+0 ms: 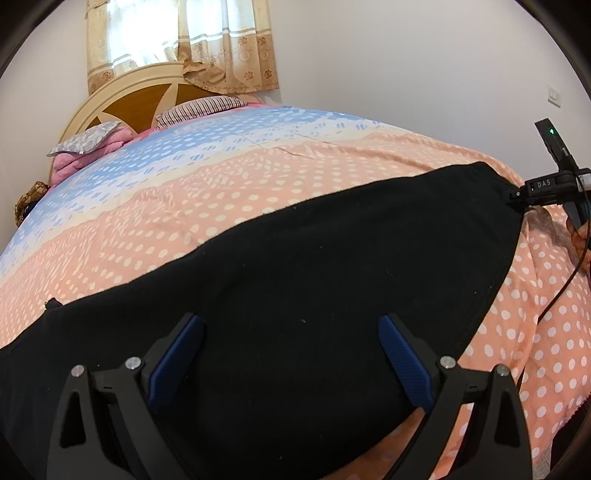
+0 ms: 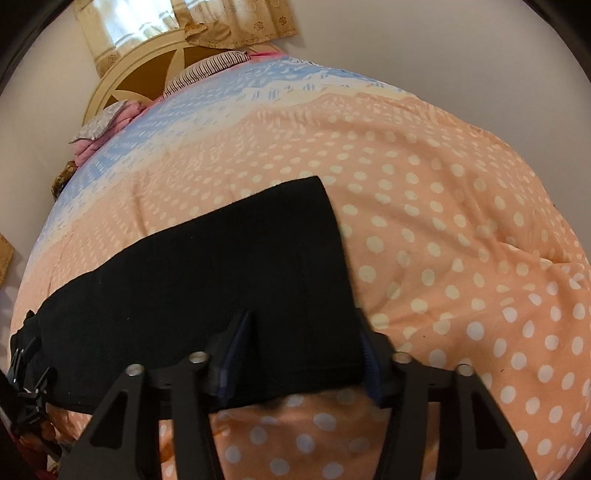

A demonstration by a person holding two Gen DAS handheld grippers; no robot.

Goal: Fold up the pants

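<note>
Pants (image 1: 295, 266) flat beneath left gripper's (image 1: 291, 363) spread jaws, edge between right gripper's (image 2: 303, 358) unpressed jaws

Each camera sits on its gripper, close above the black fabric pants (image 1: 295, 258), angled downward and facing the cream and brown wooden headboard (image 1: 136, 99). The left view covers the left portion, the right view the right end. Both share the peach polka-dot bedspread (image 2: 443, 221) and curtain (image 2: 229, 22).
</note>
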